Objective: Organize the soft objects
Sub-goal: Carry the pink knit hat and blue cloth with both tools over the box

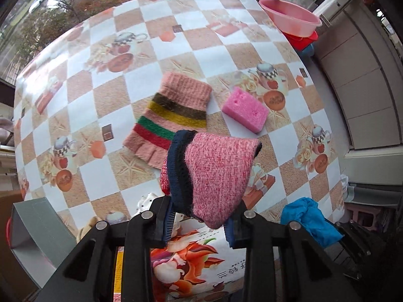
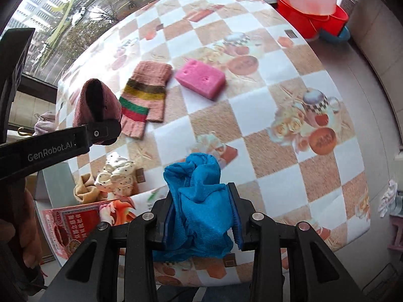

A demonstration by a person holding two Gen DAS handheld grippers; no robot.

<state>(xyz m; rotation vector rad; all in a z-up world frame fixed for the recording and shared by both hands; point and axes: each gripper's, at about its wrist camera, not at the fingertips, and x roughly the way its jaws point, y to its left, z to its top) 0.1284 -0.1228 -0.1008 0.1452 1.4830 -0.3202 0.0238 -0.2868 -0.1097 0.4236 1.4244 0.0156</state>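
Pink knit sock [image 1: 214, 173] is clamped in the left gripper [image 1: 201, 222], raised above the counter [image 1: 176, 58]. Right gripper [image 2: 201, 216] fingers hold a blue cloth [image 2: 201, 201]. Striped glove [image 1: 171, 118] and pink sponge [image 1: 244, 109] lie side by side on the counter.

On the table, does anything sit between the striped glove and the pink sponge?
No. Both wrist views show only bare checkered tablecloth between the striped glove and the pink sponge.
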